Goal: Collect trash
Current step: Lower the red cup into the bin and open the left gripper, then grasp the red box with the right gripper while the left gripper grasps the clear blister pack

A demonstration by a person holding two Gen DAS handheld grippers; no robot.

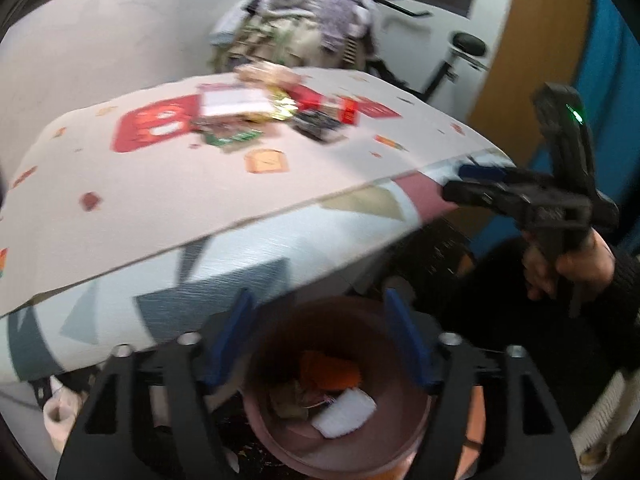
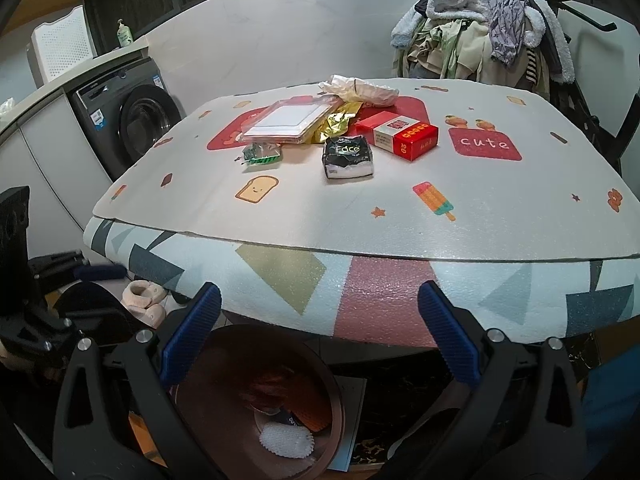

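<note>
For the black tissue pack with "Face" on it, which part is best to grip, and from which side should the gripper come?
Grip the black tissue pack across its two short sides, coming from above. It lies flat on the table mat, apart from the red box, so both sides look free; its soft body should give under the pads.

You see a black tissue pack (image 2: 349, 157), a red box (image 2: 400, 135) and wrappers (image 2: 340, 120) lying clustered on the tabletop (image 2: 320, 208). Below its near edge stands the pink bin (image 2: 256, 400), upright, holding scraps.
</note>
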